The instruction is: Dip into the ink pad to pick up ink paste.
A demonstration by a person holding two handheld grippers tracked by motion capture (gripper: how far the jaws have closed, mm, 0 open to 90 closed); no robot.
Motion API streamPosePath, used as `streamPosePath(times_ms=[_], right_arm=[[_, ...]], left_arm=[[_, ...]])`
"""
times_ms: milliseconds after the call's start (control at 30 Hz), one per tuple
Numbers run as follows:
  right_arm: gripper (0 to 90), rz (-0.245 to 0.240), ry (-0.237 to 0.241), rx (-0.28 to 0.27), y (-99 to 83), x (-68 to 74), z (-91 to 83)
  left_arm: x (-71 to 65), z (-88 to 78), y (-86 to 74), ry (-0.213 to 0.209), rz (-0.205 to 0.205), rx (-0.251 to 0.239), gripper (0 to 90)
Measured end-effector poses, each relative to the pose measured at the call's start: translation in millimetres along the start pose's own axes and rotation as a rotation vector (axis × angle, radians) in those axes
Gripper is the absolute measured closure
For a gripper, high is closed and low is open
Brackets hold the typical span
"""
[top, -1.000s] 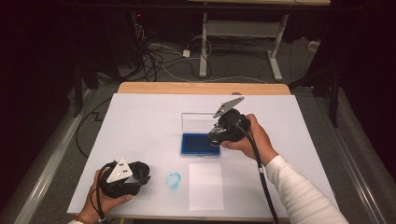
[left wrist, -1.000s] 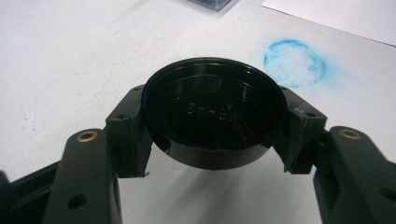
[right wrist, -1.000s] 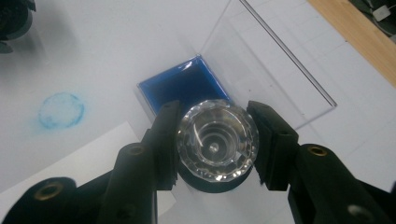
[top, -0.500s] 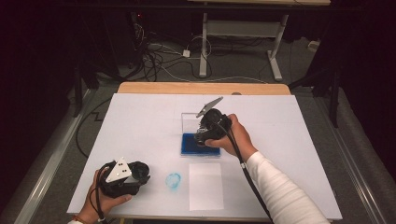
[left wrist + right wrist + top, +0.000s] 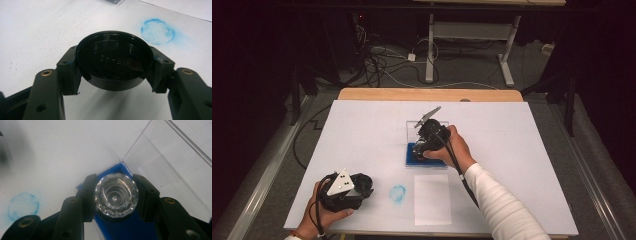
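My left gripper rests near the table's front left, shut on a round black cap whose hollow underside faces the camera. My right gripper is at the table's middle, shut on a clear faceted round piece. That piece hangs just above a blue ink pad, which lies in a case with a clear lid standing open behind it. In the high view the blue pad is partly hidden under the hand. A round blue print marks the table between the two grippers.
A white sheet of paper lies near the front edge, right of the blue print. The white tabletop has a wooden strip along its far edge. Cables and desk legs are on the floor beyond.
My right gripper has moved left and down with the clear piece, coming closer over the blue pad. The left hand has stayed where it was.
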State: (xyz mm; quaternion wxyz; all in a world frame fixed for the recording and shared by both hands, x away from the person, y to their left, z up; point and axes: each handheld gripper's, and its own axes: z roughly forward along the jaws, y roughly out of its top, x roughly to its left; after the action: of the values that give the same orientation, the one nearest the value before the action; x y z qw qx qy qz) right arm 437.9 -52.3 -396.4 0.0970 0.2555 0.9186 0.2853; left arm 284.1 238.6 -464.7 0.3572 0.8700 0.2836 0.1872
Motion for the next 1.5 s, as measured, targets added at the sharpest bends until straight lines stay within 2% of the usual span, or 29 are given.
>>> streamPosePath(times_ms=[133,400,433,467,533,567,600,633,667,700,733,1133,1500], right_arm=[[57.5,0.0,-0.006,0.023,1.3,2.6,7.6],[57.5,0.026,0.017,0.016,1.2,1.6,16.6],[57.5,0.029,0.02,0.014,1.1,0.9,17.1],[57.5,0.029,0.022,0.012,1.2,0.2,17.6],[57.6,0.039,0.026,0.006,0.8,-0.8,18.5],[57.5,0.041,0.026,0.005,0.6,-0.5,18.9],[57.6,0.04,0.021,0.006,0.7,0.6,19.0],[57.6,0.034,0.017,0.008,0.8,1.2,19.0],[57.6,0.034,0.013,0.008,0.5,1.5,19.2],[57.6,0.034,0.013,0.008,0.5,1.5,19.2],[57.6,0.031,0.014,0.007,0.1,1.2,19.1],[57.7,0.049,0.036,-0.045,-10.8,-2.4,17.3],[57.7,0.033,0.018,-0.025,-5.7,0.9,19.9]], left_arm=[[-0.4,1.5,0.2,0.001,0.008,0.008,36.5],[0.6,1.0,0.0,0.006,0.005,0.007,36.5],[-1.2,2.1,-0.3,0.001,-0.024,-0.011,36.4],[-1.5,2.6,-0.4,-0.001,-0.031,-0.014,36.5],[-1.4,2.6,-0.2,-0.001,-0.019,-0.003,36.5],[-0.1,2.1,0.0,0.002,0.006,0.01,36.5],[-1.9,3.3,0.1,0.0,-0.015,-0.002,36.5],[-2.2,3.7,0.1,0.0,-0.015,-0.002,36.4],[-0.7,2.8,0.4,0.002,0.009,0.015,36.5],[-2.5,3.9,0.3,-0.002,-0.014,0.0,36.5],[-1.2,2.9,0.4,0.001,0.011,0.017,36.5],[-2.2,2.7,-0.2,-0.001,0.009,0.019,36.4],[-2.6,3.1,0.9,-0.003,0.011,0.014,36.5]])
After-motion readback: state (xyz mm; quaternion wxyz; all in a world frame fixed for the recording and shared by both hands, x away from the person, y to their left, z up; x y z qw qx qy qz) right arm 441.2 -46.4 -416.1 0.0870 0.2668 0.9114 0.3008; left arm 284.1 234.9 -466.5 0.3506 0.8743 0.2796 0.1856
